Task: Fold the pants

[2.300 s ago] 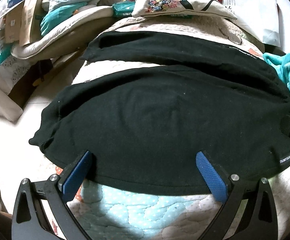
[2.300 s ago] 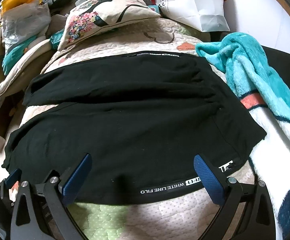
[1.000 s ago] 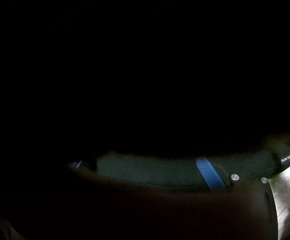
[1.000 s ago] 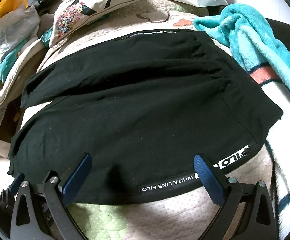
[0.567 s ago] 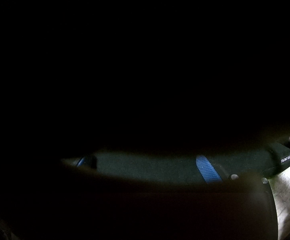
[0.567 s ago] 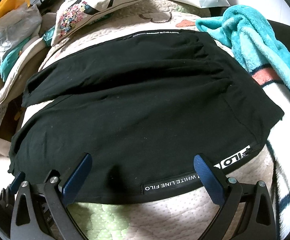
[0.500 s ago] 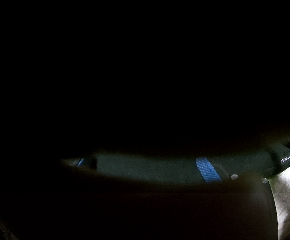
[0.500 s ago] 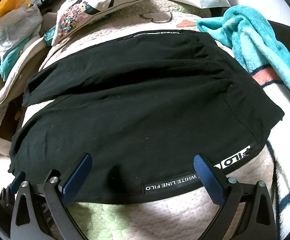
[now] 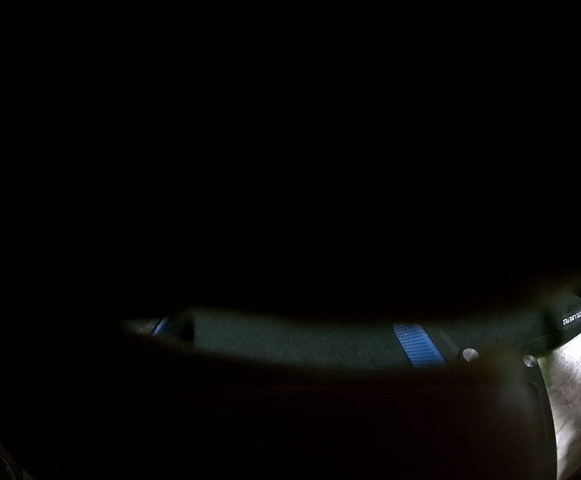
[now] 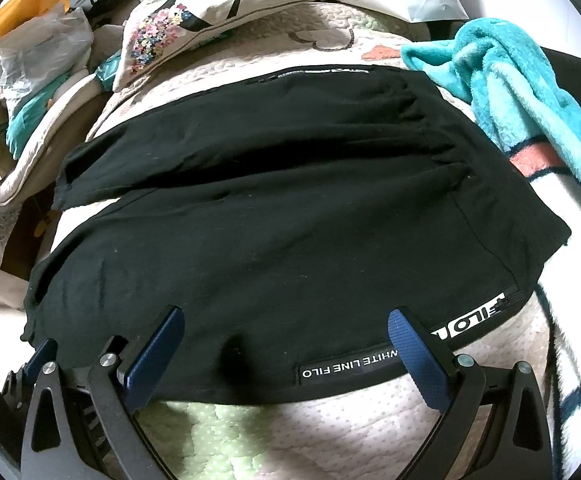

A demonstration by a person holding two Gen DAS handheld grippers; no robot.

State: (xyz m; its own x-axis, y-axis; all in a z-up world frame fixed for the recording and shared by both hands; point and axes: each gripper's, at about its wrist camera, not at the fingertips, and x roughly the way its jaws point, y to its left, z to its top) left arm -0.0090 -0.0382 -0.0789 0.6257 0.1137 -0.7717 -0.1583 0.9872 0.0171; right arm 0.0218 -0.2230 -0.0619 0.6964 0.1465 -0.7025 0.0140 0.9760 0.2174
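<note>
Right gripper (image 10: pixel 282 344) spread over pants (image 10: pixel 290 220) hem; left gripper (image 9: pixel 290 336) apparently likewise

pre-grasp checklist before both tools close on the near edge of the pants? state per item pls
1. Right tool open, fingers astride the near edge of the pants: ok.
2. Left tool open: ok, both blue pads show apart.
3. Left wrist view usable: not ok, almost all black.
4. Left tool at the fabric edge: cannot tell; only a strip of dark cloth shows between its pads.
5. Pants lying flat on the quilt: ok, a few gathers by the teal blanket.
6. Fold path toward the floral pillow free: ok.
</note>
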